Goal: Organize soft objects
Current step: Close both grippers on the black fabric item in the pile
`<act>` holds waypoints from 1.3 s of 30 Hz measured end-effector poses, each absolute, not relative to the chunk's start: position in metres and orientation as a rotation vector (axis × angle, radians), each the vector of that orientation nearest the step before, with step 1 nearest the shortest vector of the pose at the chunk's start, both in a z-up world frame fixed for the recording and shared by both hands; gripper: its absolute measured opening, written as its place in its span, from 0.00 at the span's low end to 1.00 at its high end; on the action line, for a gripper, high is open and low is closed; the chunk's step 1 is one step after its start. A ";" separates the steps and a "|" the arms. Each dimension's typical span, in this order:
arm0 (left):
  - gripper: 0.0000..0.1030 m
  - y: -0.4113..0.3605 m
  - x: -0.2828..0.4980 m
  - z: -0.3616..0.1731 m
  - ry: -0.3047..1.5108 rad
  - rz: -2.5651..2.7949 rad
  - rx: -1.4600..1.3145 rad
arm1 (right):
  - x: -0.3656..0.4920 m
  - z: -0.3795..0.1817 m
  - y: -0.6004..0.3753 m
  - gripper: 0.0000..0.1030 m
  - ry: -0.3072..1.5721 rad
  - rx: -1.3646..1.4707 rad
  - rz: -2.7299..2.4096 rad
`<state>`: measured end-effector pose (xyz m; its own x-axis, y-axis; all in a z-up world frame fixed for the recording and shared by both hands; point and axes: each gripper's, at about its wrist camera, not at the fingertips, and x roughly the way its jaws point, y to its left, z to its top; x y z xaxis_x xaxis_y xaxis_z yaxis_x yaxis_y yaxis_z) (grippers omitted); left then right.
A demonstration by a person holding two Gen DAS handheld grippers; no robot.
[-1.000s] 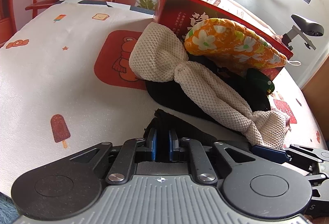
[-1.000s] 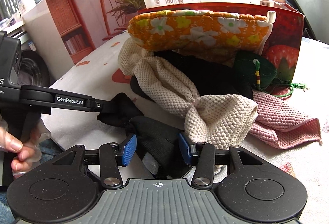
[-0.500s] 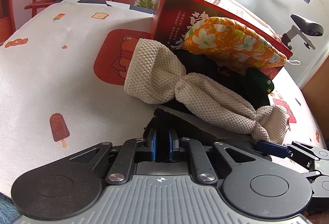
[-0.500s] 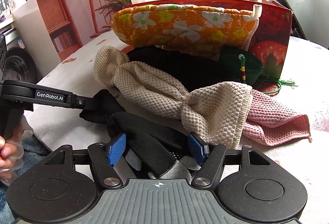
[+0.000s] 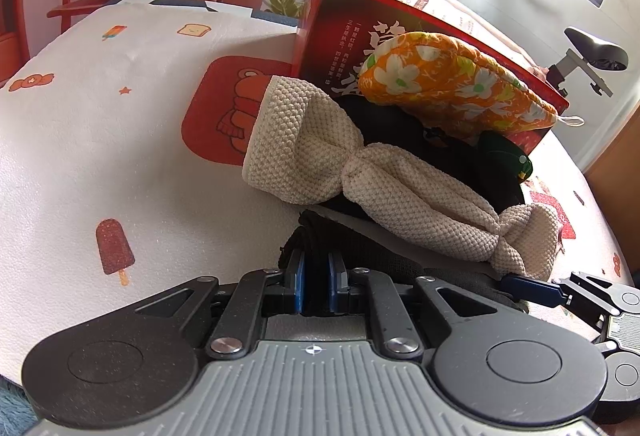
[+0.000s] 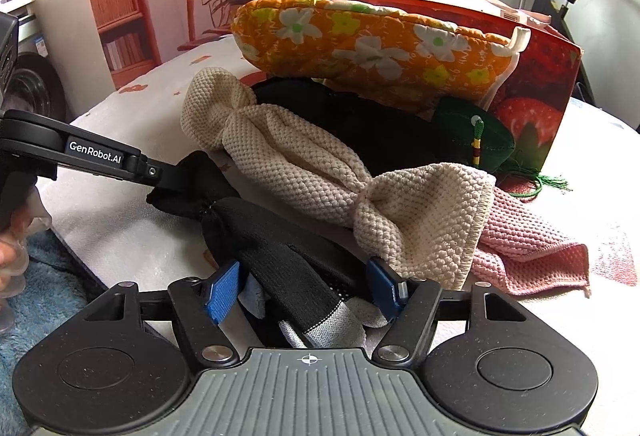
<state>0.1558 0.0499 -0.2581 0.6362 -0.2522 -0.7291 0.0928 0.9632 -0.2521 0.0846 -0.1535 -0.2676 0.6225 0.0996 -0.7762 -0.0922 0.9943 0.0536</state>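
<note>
A black sock with a grey cuff [image 6: 288, 268] lies at the table's near edge. My left gripper [image 5: 316, 286] is shut on its toe end [image 5: 320, 236]; it also shows in the right wrist view [image 6: 168, 176]. My right gripper [image 6: 304, 288] is open, its blue pads either side of the sock's cuff end. Behind lies a cream knit cloth tied like a bow [image 6: 320, 180] [image 5: 360, 172], on top of a black garment [image 6: 360, 124]. An orange flowered mitt [image 6: 368, 44] [image 5: 452, 88] leans on a red box.
The red box [image 5: 340, 32] [image 6: 540, 76] stands at the back with a white packet in it. A pink knit cloth [image 6: 528, 244] and a dark green pouch with a tassel [image 6: 468, 136] lie at the right. The tablecloth [image 5: 100, 140] carries printed cartoons.
The right gripper's jaws have opened wider around the sock's cuff. The cream cloth has shifted and rolled slightly toward the near edge. The left gripper stays shut on the sock.
</note>
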 end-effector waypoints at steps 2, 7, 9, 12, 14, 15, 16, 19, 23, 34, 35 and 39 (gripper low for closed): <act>0.13 0.050 0.156 -0.258 0.860 -0.198 -0.199 | 0.084 -0.267 -0.155 0.57 0.891 0.012 0.107; 0.13 0.050 0.156 -0.258 0.860 -0.200 -0.197 | 0.084 -0.267 -0.157 0.52 0.889 0.015 0.098; 0.13 0.050 0.156 -0.258 0.861 -0.200 -0.198 | 0.083 -0.267 -0.157 0.51 0.889 0.015 0.096; 0.13 0.049 0.155 -0.259 0.861 -0.202 -0.197 | 0.083 -0.267 -0.158 0.47 0.888 0.018 0.091; 0.13 0.048 0.155 -0.259 0.861 -0.204 -0.195 | 0.084 -0.266 -0.159 0.43 0.888 0.028 0.085; 0.13 0.048 0.156 -0.259 0.861 -0.206 -0.193 | 0.084 -0.266 -0.160 0.42 0.888 0.032 0.083; 0.13 0.048 0.156 -0.259 0.862 -0.208 -0.192 | 0.084 -0.266 -0.161 0.40 0.887 0.037 0.081; 0.13 0.048 0.156 -0.260 0.862 -0.211 -0.189 | 0.084 -0.266 -0.161 0.38 0.885 0.046 0.076; 0.13 0.047 0.156 -0.260 0.862 -0.211 -0.189 | 0.085 -0.266 -0.162 0.37 0.885 0.053 0.075; 0.13 0.047 0.155 -0.260 0.861 -0.211 -0.190 | 0.085 -0.266 -0.161 0.35 0.883 0.065 0.071; 0.13 0.047 0.155 -0.260 0.861 -0.211 -0.190 | 0.085 -0.266 -0.162 0.32 0.882 0.069 0.072; 0.13 0.047 0.155 -0.260 0.860 -0.212 -0.185 | 0.085 -0.265 -0.162 0.24 0.882 0.085 0.086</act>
